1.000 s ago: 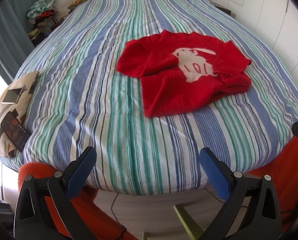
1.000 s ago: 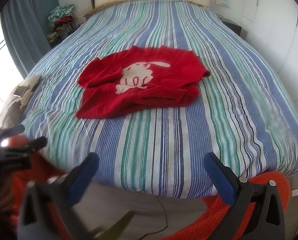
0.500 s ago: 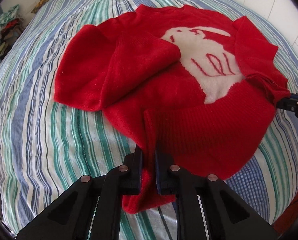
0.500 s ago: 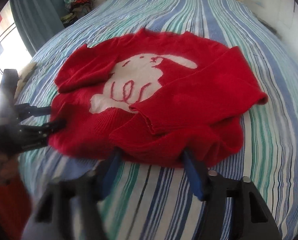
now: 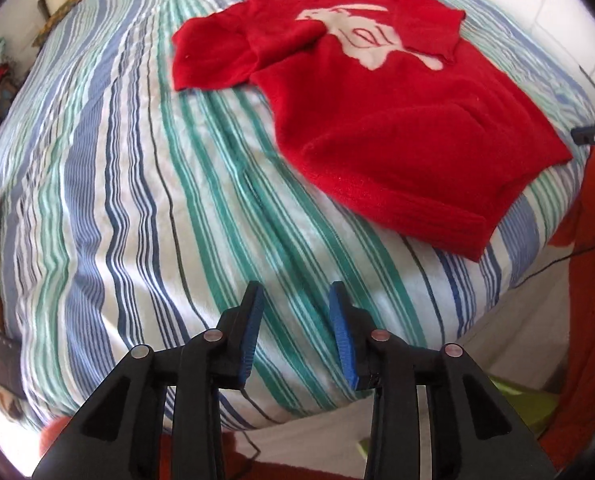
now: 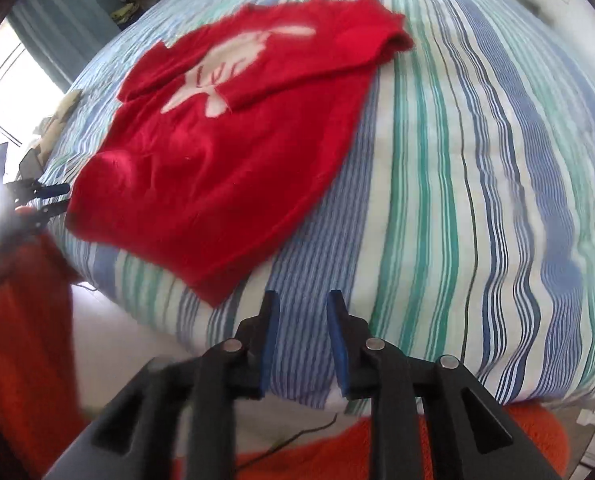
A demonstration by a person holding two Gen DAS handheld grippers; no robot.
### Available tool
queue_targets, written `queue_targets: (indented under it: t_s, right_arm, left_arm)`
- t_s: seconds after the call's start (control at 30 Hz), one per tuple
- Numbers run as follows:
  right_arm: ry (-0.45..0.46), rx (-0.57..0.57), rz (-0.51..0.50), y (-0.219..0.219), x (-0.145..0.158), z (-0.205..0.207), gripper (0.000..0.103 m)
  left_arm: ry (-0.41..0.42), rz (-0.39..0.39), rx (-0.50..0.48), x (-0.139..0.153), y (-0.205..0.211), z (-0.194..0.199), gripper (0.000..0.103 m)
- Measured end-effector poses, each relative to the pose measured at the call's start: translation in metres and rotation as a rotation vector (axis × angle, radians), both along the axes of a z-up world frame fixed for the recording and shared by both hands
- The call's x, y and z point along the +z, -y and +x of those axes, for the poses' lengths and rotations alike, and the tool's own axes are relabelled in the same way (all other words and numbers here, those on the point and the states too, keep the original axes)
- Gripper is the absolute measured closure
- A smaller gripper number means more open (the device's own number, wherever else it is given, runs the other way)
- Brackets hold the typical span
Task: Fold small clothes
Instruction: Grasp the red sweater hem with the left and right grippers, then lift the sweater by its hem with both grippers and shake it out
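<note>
Lying flat on the striped duvet (image 5: 145, 208), the fuzzy red knit sweater (image 5: 397, 128) is ungripped; left gripper (image 5: 295, 330) opening empty, right gripper (image 6: 302, 338) narrowly parted, empty.

Bright daylight, window glare at left, motion blur, fisheye-warped edges.

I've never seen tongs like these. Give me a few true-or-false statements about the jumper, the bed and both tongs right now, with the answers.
1. The red jumper lies on a striped bedspread. True.
2. The left tongs clamp the jumper's hem. False: nothing is between them; they are opening over bare bedspread.
3. The jumper carries a white animal motif. True.
4. The right tongs hold a sleeve. False: their gap is empty, beside the jumper's corner.
5. The jumper is folded into a neat square. False: only its sleeves are folded in over the front.
</note>
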State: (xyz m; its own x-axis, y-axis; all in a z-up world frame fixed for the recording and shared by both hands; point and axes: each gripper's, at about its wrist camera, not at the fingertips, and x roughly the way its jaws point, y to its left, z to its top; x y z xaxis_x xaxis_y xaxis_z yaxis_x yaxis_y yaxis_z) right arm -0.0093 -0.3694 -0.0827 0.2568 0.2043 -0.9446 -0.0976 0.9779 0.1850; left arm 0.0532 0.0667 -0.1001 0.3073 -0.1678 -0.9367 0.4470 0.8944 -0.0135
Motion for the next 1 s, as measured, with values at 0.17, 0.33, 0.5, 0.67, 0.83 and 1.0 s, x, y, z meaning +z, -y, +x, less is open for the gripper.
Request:
queue_targets:
  t_s: [0.17, 0.33, 0.5, 0.67, 0.83, 1.0]
  right_arm:
    - [0.036, -0.205, 0.23, 0.027, 0.009, -0.008, 0.04]
    - [-0.083, -0.361, 0.552, 0.013, -0.041, 0.007, 0.037]
    - [-0.126, -0.362, 0.604, -0.016, -0.067, 0.022, 0.094]
    - [-0.09, -0.298, 0.504, -0.002, -0.02, 0.007, 0.096]
    - [-0.135, -0.268, 0.315, 0.006, -0.026, 0.002, 0.096]
    - [-0.119, -0.317, 0.386, 0.007, -0.037, 0.008, 0.092]
  left_arm:
    - [-0.074, -0.334, 0.254, 0.004, -0.018, 0.009, 0.022]
    - [-0.154, -0.305, 0.231, -0.023, 0.034, 0.026, 0.026]
    - [-0.223, -0.326, 0.227, -0.021, 0.045, 0.035, 0.099]
    - [-0.181, -0.313, 0.11, 0.006, 0.027, 0.006, 0.097]
    - [-0.248, -0.255, 0.147, -0.021, 0.025, 0.008, 0.079]
    - [-0.228, -0.38, 0.26, -0.01, 0.002, 0.001, 0.036]
